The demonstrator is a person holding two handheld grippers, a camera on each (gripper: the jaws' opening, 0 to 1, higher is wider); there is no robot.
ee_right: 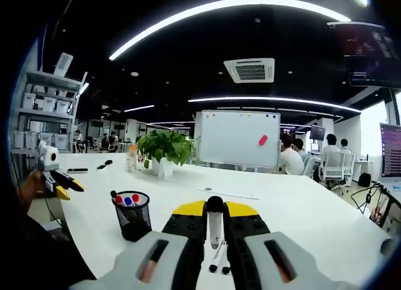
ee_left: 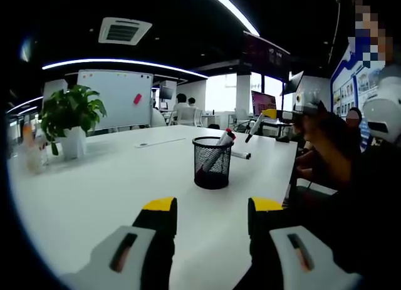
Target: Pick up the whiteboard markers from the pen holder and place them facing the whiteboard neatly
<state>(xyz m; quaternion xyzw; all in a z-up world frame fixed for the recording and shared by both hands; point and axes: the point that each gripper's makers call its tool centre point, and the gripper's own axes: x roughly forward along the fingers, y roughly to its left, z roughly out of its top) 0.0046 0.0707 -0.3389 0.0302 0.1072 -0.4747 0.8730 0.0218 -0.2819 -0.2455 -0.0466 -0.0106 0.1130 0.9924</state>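
Note:
A black mesh pen holder (ee_left: 212, 163) (ee_right: 133, 216) stands on the white table (ee_left: 113, 183). A red-capped marker (ee_left: 222, 143) leans in it; the right gripper view shows red and blue caps (ee_right: 125, 200). My left gripper (ee_left: 213, 205) is open just in front of the holder, with nothing between its fingers. My right gripper (ee_right: 215, 208) is shut on a white marker (ee_right: 215, 226) with a black cap, held above the table. That gripper (ee_left: 268, 116) and its marker (ee_left: 254, 127) also appear beyond the holder. Another marker (ee_left: 241, 155) lies on the table. The whiteboard (ee_left: 116, 99) (ee_right: 238, 139) stands beyond the table's far side.
A potted plant (ee_left: 70, 121) (ee_right: 164, 149) stands on the table towards the whiteboard. A paper strip (ee_left: 160, 142) lies past the holder. People sit at desks in the background. The person's hand and sleeve (ee_left: 332, 152) hold the right gripper at the table's edge.

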